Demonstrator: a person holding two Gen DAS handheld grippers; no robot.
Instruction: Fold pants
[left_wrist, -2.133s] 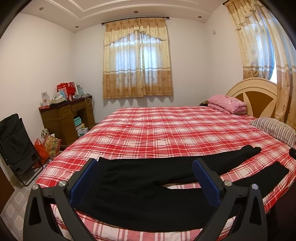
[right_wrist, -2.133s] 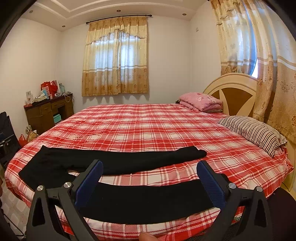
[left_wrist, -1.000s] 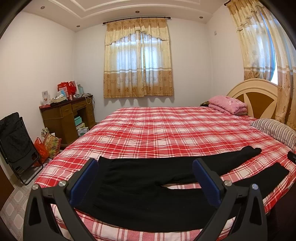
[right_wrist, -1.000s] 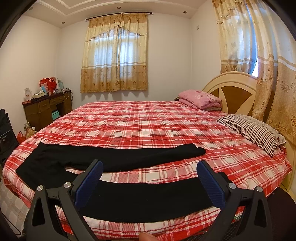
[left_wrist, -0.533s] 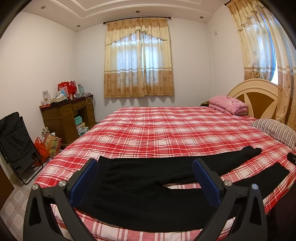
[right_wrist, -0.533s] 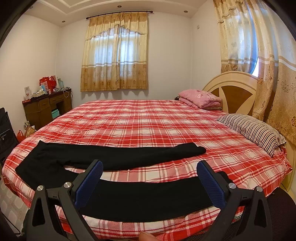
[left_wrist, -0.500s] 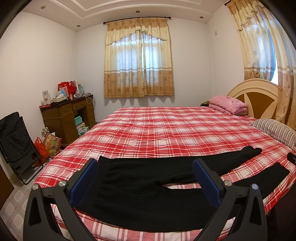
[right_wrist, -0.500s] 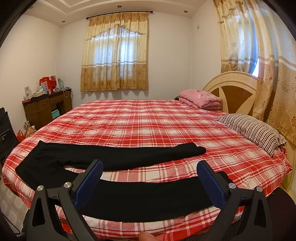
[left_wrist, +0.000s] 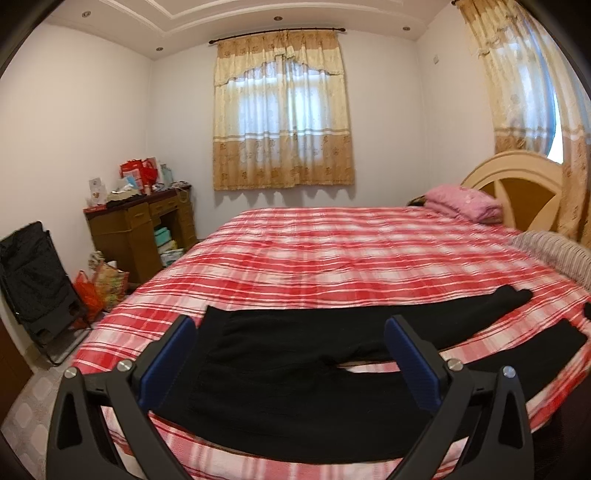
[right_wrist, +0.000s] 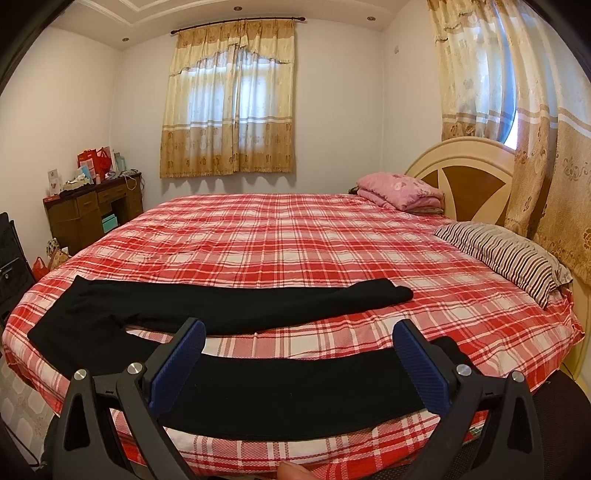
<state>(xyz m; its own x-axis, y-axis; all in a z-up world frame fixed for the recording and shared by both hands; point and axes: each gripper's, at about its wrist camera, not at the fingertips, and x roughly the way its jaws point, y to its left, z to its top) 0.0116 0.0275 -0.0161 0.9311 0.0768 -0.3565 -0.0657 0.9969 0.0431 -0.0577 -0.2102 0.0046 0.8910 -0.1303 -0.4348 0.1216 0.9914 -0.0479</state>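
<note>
Black pants (left_wrist: 295, 380) lie flat near the front edge of the red plaid bed (left_wrist: 332, 251), waist to the left, both legs spread apart toward the right. My left gripper (left_wrist: 291, 354) is open and empty, held above the waist and seat part. In the right wrist view the pants (right_wrist: 236, 306) show with the near leg (right_wrist: 295, 391) under my right gripper (right_wrist: 299, 358), which is open and empty above that leg. The far leg ends at a cuff (right_wrist: 391, 293).
A striped pillow (right_wrist: 509, 254) and folded pink blanket (right_wrist: 402, 192) lie by the headboard (right_wrist: 469, 177) at right. A wooden desk (left_wrist: 144, 229), bags (left_wrist: 103, 284) and a black folding chair (left_wrist: 37, 280) stand on the floor at left. Curtains (right_wrist: 546, 147) hang at right.
Both grippers have crept slightly forward and down toward the bed. The pants have not moved. Both grippers stay open.
</note>
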